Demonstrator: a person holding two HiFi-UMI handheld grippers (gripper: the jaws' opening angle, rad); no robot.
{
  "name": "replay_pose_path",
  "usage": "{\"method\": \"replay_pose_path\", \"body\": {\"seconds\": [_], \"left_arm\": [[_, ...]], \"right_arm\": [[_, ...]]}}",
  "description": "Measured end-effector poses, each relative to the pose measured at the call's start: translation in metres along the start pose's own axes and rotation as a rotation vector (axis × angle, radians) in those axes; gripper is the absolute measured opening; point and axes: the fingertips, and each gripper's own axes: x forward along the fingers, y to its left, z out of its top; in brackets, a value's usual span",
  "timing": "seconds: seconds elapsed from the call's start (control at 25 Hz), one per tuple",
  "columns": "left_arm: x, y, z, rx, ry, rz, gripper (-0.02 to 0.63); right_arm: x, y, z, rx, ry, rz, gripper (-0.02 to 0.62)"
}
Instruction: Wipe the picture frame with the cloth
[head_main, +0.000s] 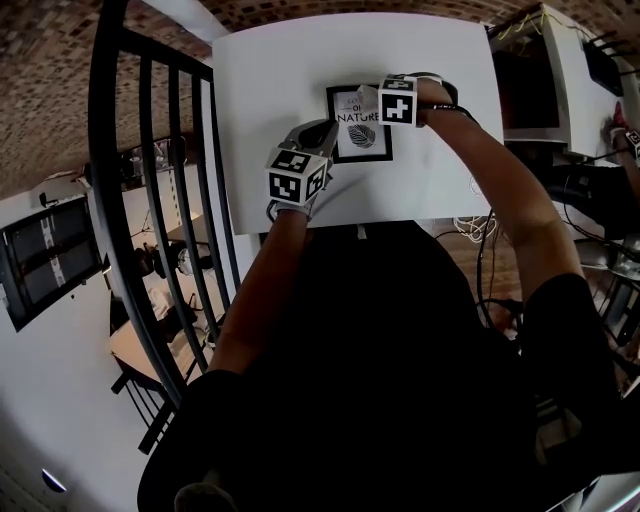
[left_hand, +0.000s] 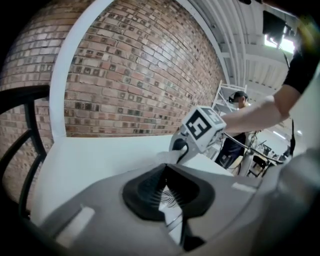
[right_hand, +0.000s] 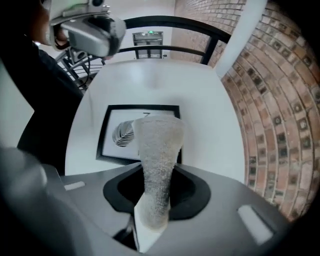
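A black picture frame (head_main: 360, 128) with a leaf print lies flat on the white table (head_main: 270, 80). My left gripper (head_main: 322, 136) is at the frame's left edge, its jaws shut on that edge; the print (left_hand: 169, 199) shows between them. My right gripper (head_main: 374, 101) is over the frame's top edge and is shut on a pale grey cloth (head_main: 365, 96). In the right gripper view the cloth (right_hand: 156, 142) runs out from the jaws (right_hand: 156, 175) and drapes onto the frame (right_hand: 112, 131), covering part of the print. The left gripper view shows the right gripper (left_hand: 200, 127) just beyond the frame.
A black metal railing (head_main: 150, 200) runs along the table's left side. A brick wall (left_hand: 130, 75) stands behind the table. Equipment and cables (head_main: 560, 90) sit to the right. A person (left_hand: 239, 100) stands far off in the room.
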Motion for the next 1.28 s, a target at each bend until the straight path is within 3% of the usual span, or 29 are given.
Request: {"method": "replay_pose_path", "body": {"seconds": [0.16,0.4,0.72,1.28], "left_arm": [[0.002,-0.004,-0.001,-0.001,0.005,-0.004,0.0],[0.004,-0.002,-0.003,-0.004,0.015,-0.004,0.0],[0.005,-0.005,-0.01,0.0,0.028,-0.015,0.0],[0.008,-0.024,-0.006,0.029,0.023,-0.053,0.0]], "right_arm": [[0.006,-0.034,-0.01,0.064,0.001,-0.074,0.107],[0.027,-0.029,-0.017,0.067,0.021,-0.072,0.106],[0.029,0.018,-0.009,-0.036,0.056,-0.007,0.106],[0.022,0.126,-0.002,-0.009,0.006,0.106,0.107]]}}
